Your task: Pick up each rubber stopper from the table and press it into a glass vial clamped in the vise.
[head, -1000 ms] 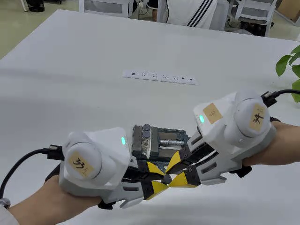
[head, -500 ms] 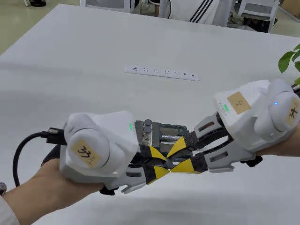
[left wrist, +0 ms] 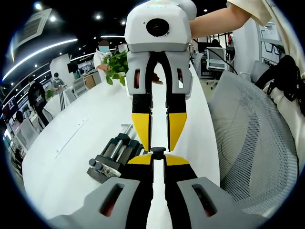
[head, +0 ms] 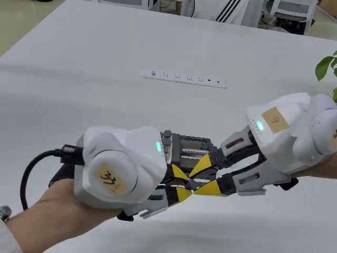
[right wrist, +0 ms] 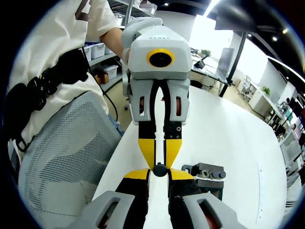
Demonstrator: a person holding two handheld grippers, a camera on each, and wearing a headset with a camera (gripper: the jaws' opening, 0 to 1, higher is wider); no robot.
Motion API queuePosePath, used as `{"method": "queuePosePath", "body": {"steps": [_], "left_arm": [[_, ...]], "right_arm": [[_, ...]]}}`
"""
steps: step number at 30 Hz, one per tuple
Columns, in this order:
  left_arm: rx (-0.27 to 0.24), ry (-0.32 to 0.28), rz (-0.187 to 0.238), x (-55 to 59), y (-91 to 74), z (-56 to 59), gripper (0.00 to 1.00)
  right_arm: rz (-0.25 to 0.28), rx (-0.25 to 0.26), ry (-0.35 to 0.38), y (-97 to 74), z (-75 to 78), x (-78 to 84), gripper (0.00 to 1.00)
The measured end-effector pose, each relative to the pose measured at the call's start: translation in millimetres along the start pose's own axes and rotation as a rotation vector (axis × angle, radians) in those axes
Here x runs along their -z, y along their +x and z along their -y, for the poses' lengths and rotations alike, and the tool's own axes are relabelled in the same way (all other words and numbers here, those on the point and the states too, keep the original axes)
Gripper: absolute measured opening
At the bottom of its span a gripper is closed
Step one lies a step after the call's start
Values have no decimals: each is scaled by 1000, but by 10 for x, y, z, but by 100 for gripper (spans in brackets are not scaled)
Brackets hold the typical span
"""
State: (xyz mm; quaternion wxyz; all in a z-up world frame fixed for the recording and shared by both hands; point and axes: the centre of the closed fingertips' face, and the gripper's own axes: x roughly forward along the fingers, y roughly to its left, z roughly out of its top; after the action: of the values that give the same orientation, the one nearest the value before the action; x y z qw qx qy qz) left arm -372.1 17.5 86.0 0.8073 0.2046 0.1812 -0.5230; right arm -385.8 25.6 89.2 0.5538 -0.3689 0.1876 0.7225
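Note:
A small dark rubber stopper [head: 188,184] hangs above the table's near edge, pinched where both grippers meet tip to tip. My left gripper [head: 181,191] comes in from the left and my right gripper [head: 199,179] from the right. The left gripper view has the stopper [left wrist: 157,152] at my own yellow tips, with the right gripper's fingers [left wrist: 143,129] closing on it from above. The right gripper view shows the stopper [right wrist: 160,169] seated between my own tips. Just behind stands the vise [head: 190,146], holding a stoppered glass vial [head: 167,143].
A white power strip [head: 183,79] lies across the middle of the table. Green plant leaves [head: 327,67] reach in at the right edge. A grey mesh chair [left wrist: 248,143] sits at the near side. People and chairs are beyond the far edge.
The grippers stay tip to tip on the stopper. The right gripper's body has shifted right and lower, and the left gripper's body now covers more of the vise's left end.

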Motion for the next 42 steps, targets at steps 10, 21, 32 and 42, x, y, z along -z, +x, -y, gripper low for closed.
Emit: {"method": "queuePosePath", "body": {"steps": [10,21,32,42], "left_arm": [[0,-8,13,-15,-10,-2,4],[1,12,10,1,-10,-13,3],[5,18,9,16,-7,-18,4],[8,-25,19,64,9,-1,6]], "right_arm": [[8,14,32,-9,31,-12,9],[13,5,84,-11,33,-17,7],[2,1,114,9,39,-17,6],[-26,-27,156,49,17,11,6]]}}
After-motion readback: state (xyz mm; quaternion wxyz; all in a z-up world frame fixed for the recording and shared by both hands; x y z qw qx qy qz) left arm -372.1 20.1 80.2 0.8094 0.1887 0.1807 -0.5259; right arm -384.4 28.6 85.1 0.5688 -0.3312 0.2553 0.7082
